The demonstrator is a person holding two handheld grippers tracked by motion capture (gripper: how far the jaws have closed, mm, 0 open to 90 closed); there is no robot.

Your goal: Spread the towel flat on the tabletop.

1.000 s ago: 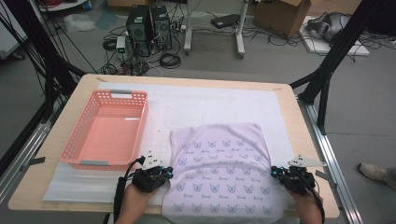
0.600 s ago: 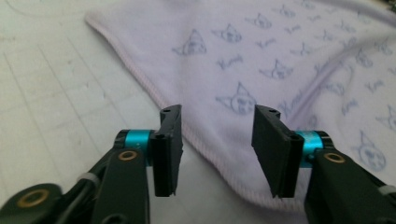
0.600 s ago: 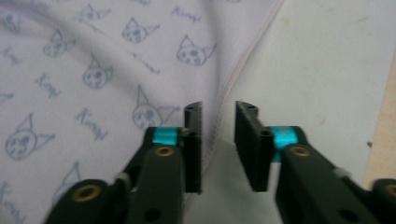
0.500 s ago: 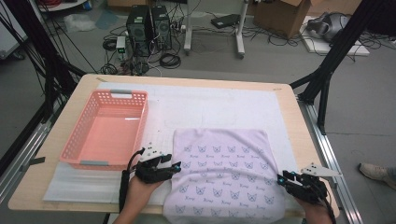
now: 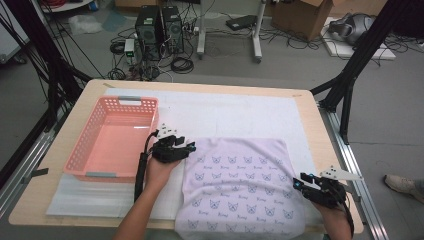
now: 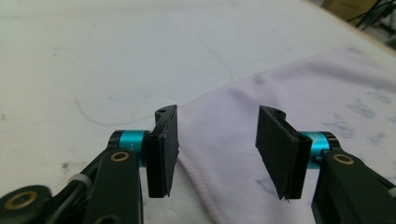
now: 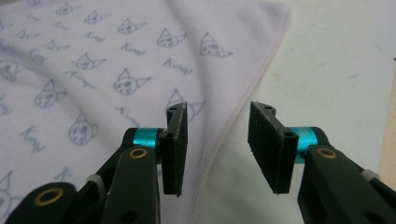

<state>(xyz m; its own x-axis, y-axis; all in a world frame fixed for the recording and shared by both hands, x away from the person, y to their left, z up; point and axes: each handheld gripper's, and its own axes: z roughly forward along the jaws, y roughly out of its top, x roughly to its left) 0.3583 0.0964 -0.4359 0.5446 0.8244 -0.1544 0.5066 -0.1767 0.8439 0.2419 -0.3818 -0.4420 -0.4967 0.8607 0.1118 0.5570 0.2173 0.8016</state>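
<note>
A pale lilac cloth [image 5: 240, 185] printed with small cat faces lies flat on the white mat, at the near middle of the table. My left gripper [image 5: 189, 146] is at the cloth's far left corner. Its jaws have just been opening and stand apart; in the left gripper view [image 6: 218, 116] the cloth's hem [image 6: 280, 93] lies below them, unpinched. My right gripper [image 5: 300, 182] hovers at the cloth's right edge near the front. Its jaws have just been opening too; in the right gripper view [image 7: 218, 112] the cloth's stitched edge [image 7: 93, 70] runs beneath the gap, untouched by the pads.
An empty pink plastic basket [image 5: 131, 102] stands on the left, just beside my left gripper. The white mat [image 5: 225, 110] covers most of the wooden table [image 5: 311, 120]. Black frame posts, computers and cables are on the floor beyond the far edge.
Both grippers have opened and let go of the cloth, which now lies flat. My left hand has moved away from the person along the cloth's left edge; the right stayed about where it was.
</note>
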